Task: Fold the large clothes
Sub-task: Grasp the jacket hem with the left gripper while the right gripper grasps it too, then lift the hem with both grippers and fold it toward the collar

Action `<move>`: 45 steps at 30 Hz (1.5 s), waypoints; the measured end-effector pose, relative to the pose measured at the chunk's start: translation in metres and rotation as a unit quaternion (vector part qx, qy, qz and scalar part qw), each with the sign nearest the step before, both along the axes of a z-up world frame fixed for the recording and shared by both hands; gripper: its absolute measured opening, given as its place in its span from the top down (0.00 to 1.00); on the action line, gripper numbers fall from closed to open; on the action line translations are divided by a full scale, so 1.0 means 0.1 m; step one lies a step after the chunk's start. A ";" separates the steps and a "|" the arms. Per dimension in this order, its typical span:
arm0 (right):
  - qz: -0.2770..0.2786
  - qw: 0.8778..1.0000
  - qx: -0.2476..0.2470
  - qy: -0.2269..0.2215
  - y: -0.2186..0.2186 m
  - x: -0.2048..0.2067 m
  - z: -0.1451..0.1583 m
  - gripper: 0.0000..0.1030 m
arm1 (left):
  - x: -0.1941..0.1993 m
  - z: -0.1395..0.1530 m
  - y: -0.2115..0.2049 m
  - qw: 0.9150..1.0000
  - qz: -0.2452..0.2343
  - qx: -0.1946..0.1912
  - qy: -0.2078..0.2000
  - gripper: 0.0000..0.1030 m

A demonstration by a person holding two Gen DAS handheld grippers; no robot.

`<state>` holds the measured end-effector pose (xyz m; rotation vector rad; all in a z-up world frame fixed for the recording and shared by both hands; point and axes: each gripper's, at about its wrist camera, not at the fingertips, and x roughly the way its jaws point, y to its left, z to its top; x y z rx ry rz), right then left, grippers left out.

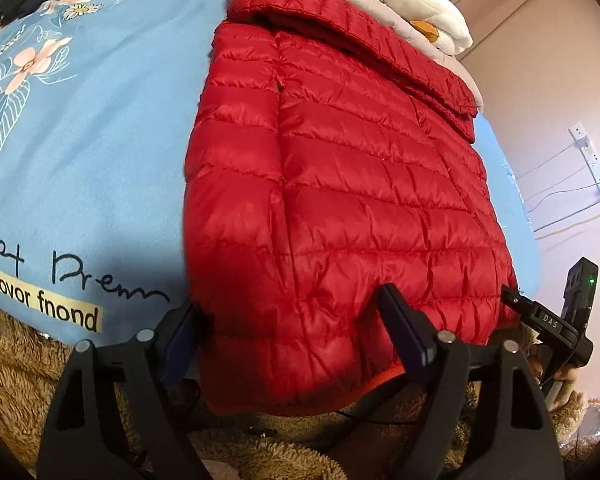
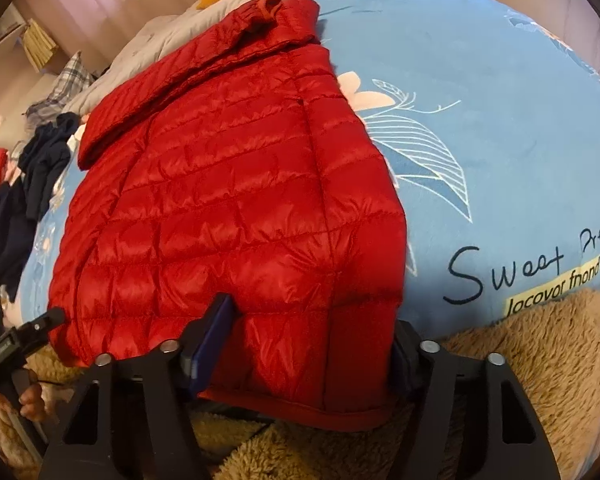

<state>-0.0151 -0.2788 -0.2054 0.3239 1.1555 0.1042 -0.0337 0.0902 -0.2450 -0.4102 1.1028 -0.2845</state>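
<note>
At the near edge of the bed, the left gripper (image 1: 292,332) and right gripper (image 2: 312,344) each straddle the hem of the red jacket (image 1: 340,184), jaws apart with the padded cloth between them; whether the pads press I cannot tell. Open blue bedspread (image 1: 112,160) lies left of the jacket. Beyond it sit white pillows (image 1: 424,12) and a pink wall (image 1: 540,80).

A glossy, quilted cloth is seen on the red jacket (image 1: 340,200); the blue blanket (image 1: 120,140) is matt, the brown fleece (image 2: 540,360) shaggy.
</note>
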 end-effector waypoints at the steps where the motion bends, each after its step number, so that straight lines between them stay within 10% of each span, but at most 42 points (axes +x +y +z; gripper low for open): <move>1: 0.003 1.000 0.004 -0.002 0.01 0.00 0.00 0.41 | 0.00 0.00 0.00 1.000 -0.001 -0.001 -0.001 0.24; 5: 0.001 1.000 0.019 -0.008 0.00 0.01 -0.04 0.47 | 0.00 -0.01 -0.01 1.000 -0.001 -0.005 -0.003 0.37; 10: 0.009 0.999 0.028 -0.021 0.03 -0.01 0.00 0.72 | -0.02 -0.03 -0.05 0.999 -0.016 -0.048 0.008 0.82; 18: 0.016 0.996 0.038 -0.073 0.03 -0.07 0.35 0.87 | -0.10 0.36 -0.01 0.998 -0.015 -0.050 -0.043 0.87; 45: 0.031 0.964 0.069 -0.255 -0.08 -0.37 1.41 0.88 | -0.42 1.70 0.10 0.972 -0.025 -0.063 -0.225 0.87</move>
